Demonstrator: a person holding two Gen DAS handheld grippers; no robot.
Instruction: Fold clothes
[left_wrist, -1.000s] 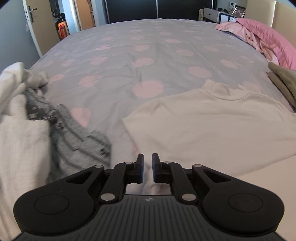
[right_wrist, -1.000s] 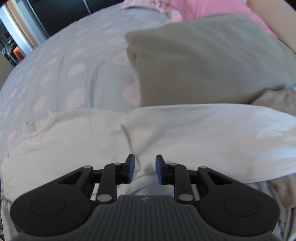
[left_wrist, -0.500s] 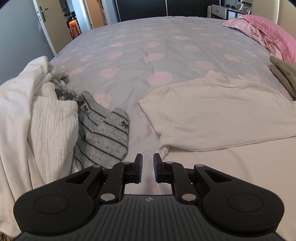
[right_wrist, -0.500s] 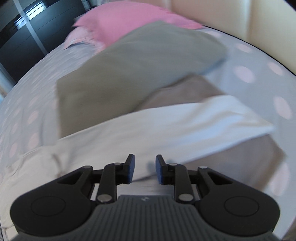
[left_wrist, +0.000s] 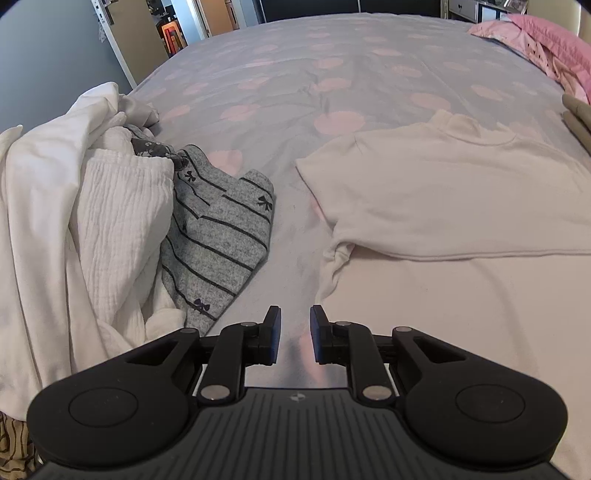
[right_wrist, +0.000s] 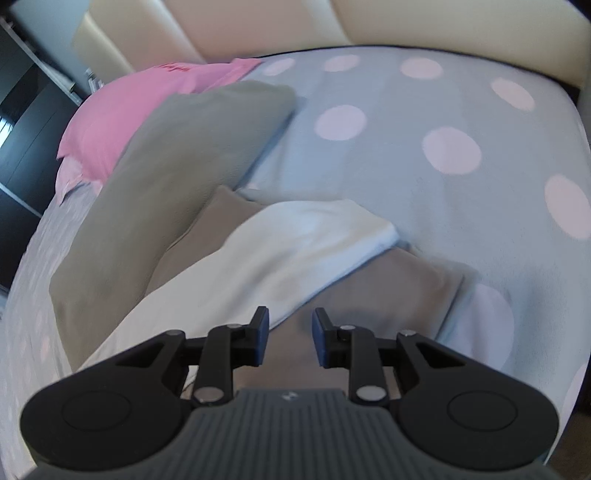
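A cream-white long-sleeved top (left_wrist: 443, 192) lies flat on the dotted bed sheet (left_wrist: 332, 74), collar toward the far side. My left gripper (left_wrist: 294, 332) hovers near its lower left corner over bare sheet. Its jaws are opening and nothing is between them. In the right wrist view the top's white sleeve (right_wrist: 314, 240) lies across a folded tan garment (right_wrist: 406, 291). My right gripper (right_wrist: 290, 332) hangs open just below the sleeve's edge, over the tan cloth, and holds nothing.
A heap of white clothes (left_wrist: 92, 221) with a grey striped garment (left_wrist: 221, 229) fills the left side. A folded olive-grey garment (right_wrist: 177, 166) and a pink pillow (right_wrist: 110, 122) lie beyond the sleeve. The cream headboard (right_wrist: 369, 29) borders the bed.
The left gripper drew back and leftward off the top, bringing the heap into view, and its jaws widened a little. The right gripper swept along the sleeve toward its cuff while rolling.
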